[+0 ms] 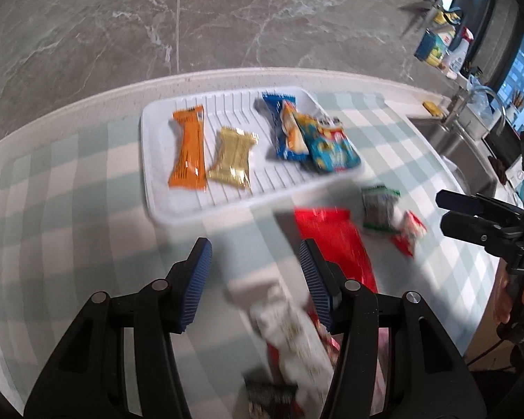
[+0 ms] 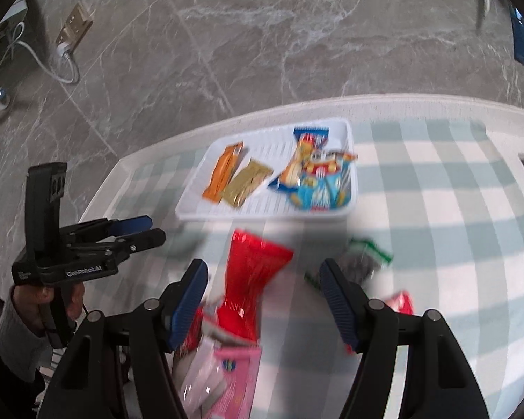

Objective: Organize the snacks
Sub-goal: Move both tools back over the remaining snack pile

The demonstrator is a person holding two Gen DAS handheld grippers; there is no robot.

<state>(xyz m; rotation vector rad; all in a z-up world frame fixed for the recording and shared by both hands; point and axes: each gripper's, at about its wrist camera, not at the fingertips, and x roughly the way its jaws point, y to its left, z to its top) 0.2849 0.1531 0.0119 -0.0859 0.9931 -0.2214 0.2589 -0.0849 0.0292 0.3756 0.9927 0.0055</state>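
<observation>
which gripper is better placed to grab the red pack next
Right, probably. The right gripper is open with the red pack lying between its fingers. The left gripper is open too, but the pack sits beside its right finger, and a white wrapper lies between.

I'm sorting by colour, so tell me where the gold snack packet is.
The gold packet lies in the white tray, beside the orange packet on the tray's left half in both wrist views.
</observation>
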